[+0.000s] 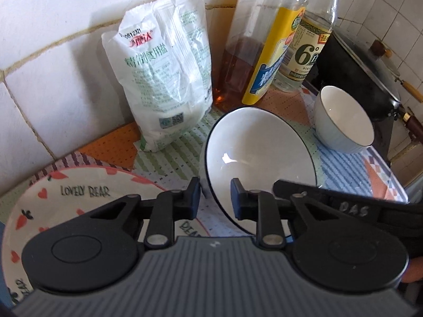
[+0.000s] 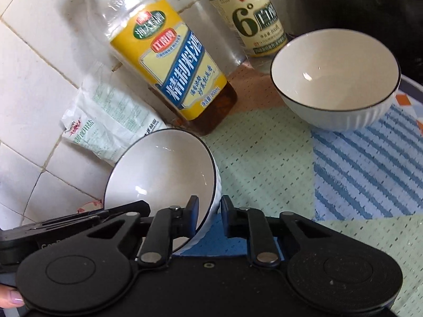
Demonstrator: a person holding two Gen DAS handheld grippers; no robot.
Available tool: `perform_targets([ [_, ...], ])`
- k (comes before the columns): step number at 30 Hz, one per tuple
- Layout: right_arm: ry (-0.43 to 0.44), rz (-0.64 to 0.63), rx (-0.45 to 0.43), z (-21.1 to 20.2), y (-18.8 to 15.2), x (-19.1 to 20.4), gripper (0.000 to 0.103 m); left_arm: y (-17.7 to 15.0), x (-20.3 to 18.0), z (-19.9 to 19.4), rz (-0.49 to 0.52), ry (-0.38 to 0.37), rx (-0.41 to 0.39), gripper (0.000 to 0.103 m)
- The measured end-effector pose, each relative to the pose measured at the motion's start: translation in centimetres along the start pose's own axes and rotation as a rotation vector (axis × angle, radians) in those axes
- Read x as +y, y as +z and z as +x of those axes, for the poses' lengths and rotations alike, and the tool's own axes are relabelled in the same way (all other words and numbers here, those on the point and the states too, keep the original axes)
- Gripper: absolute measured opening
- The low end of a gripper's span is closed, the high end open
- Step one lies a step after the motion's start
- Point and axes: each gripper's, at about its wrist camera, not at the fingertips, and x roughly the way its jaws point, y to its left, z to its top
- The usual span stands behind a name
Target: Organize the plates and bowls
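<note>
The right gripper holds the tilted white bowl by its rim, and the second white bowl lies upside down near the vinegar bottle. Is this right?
One detail is wrong. The second bowl stands upright, open side up, as the right wrist view shows. The rest holds: the right gripper grips the tilted bowl by its rim, and the other sits near the vinegar bottle.

A white bowl with a thin dark rim (image 1: 260, 163) is tipped steeply on its side, its glossy inside facing the near side and its ribbed outer wall (image 2: 211, 206) showing. Far right of it, well apart, a smaller white bowl with the same dark rim (image 1: 343, 121) stands upright on the patterned mat. At the near left lies a shallow plate (image 1: 66, 198) printed with red carrots, hearts and the words LOVELY BEAR.
</note>
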Motion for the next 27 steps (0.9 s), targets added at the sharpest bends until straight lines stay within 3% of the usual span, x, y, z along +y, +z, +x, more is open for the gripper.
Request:
perform_targets([
  [2, -0.009, 0.006, 0.025, 0.4, -0.1, -0.3, 0.019, -0.1, -0.2, 0.2, -0.012, -0.009, 0.012, 0.023],
  [7, -0.012, 0.001, 0.037, 0.7, -0.2, -0.4, 0.017, -0.3, -1.4, 0.8, 0.010, 0.054, 0.011, 0.018],
  [12, -0.060, -0.075, 0.054, 0.5, -0.3, 1.0, 0.018, -0.6, -2.1, -0.4, 0.008, 0.067, 0.043, 0.018],
  [15, -0.071, -0.106, 0.072, -0.8, -0.3, 1.7, 0.018, -1.3, -2.7, -2.2, 0.006, 0.072, 0.048, 0.018],
  [21, -0.061, -0.143, 0.106, -4.8, -1.0, 3.1, 0.018, -2.6, -5.0, -6.2, 0.057, 0.159, 0.057, 0.018],
  [27, -0.002, -0.146, 0.088, -8.9, -2.5, 3.5, 0.018, -4.2, -7.2, -9.9, 0.081, 0.197, 0.055, 0.018],
])
